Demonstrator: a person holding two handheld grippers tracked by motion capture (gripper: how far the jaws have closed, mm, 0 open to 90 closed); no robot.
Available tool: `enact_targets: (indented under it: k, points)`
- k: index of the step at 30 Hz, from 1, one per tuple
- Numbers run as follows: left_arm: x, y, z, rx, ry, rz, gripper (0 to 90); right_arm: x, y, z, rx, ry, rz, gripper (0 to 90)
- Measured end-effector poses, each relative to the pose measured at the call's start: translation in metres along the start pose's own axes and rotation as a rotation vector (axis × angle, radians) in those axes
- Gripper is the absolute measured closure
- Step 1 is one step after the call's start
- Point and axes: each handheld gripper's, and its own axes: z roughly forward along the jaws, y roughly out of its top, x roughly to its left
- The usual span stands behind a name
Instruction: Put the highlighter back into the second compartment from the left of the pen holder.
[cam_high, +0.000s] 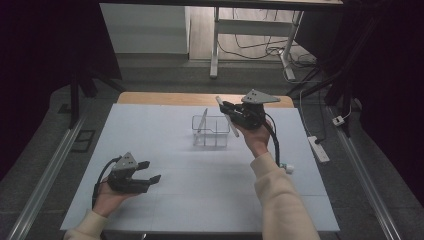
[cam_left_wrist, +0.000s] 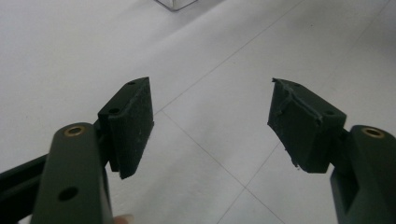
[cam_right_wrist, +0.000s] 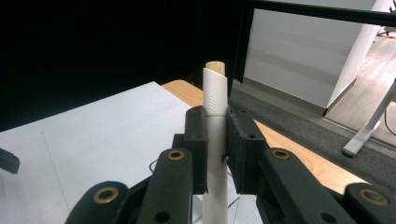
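Fingers (cam_right_wrist: 243, 149) of the right gripper (cam_high: 227, 107) pinch a white stick (cam_right_wrist: 215, 140) at its middle, upper centre of the high view, just right of and above a clear organizer (cam_high: 211, 131) on the white mat (cam_high: 200, 190). Stick's tan tip points up past the pads. Left gripper (cam_high: 150, 172), lower left, sits spread wide, nothing between its pads (cam_left_wrist: 133, 126), over bare mat.

Both sleeves (cam_high: 280, 197) are cream. Each hand grips a black gripper: the left gripper (cam_high: 150, 172) and right gripper (cam_high: 224, 105) both carry a grey three-cornered plate (cam_high: 259, 97) on top and trail a black cable (cam_high: 275, 145). Brass-ringed screw holes (cam_right_wrist: 176, 154) dot the arms behind the matte pads (cam_left_wrist: 135, 123) (edges frayed).
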Motion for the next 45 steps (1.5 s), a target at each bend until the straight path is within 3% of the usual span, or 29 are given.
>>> enact_targets:
  k: [9, 19, 45]
  points:
    - [0.001, 0.0, -0.001, -0.003, -0.005, -0.003, 31.0, -0.003, 0.0, 0.016, -0.025, 0.0, 0.024, 78.2]
    - [0.002, 0.0, -0.001, -0.007, -0.007, -0.006, 31.0, 0.0, 0.002, 0.032, -0.038, 0.001, 0.012, 78.2]
    - [0.003, -0.001, -0.002, -0.008, -0.012, -0.01, 31.0, -0.004, 0.001, 0.059, -0.061, 0.006, 0.031, 78.1]
